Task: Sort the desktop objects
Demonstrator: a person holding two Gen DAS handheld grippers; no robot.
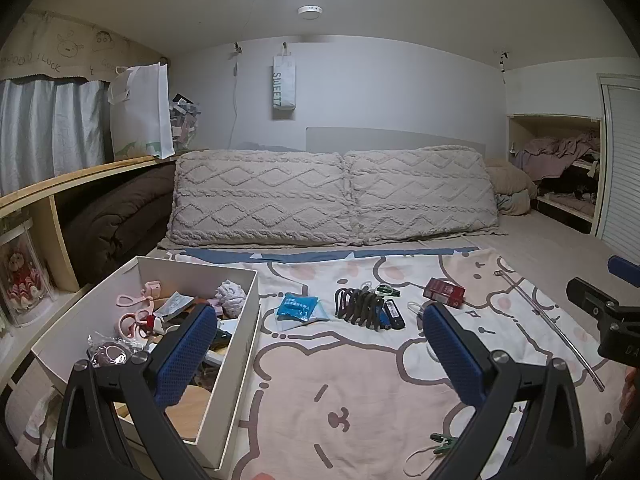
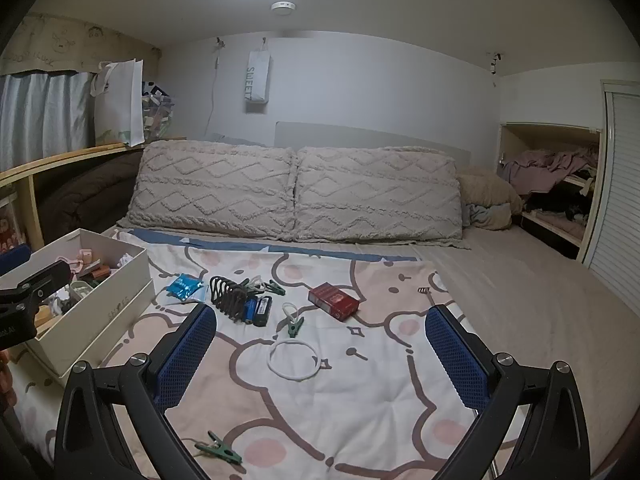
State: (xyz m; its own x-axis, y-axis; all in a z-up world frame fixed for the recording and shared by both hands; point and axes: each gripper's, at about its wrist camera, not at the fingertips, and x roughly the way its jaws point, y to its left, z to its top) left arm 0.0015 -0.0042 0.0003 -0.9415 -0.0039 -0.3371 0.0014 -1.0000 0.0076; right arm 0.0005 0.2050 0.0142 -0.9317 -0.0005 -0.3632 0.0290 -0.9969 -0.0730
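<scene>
red box (image 2: 333, 298), blue packet (image 2: 183, 285), flat on blanket

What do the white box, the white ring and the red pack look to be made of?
Box: likely matte cardboard, with thin straight walls and folded edges. Ring: probably smooth plastic or rubber; it is thin and evenly round. Red pack: apparently glossy printed card, maybe film-wrapped, with a slight sheen.

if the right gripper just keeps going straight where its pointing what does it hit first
Probably the white ring on the blanket, lying between the open right gripper fingers; the green clip sits just beyond. Depth is uncertain.
</scene>
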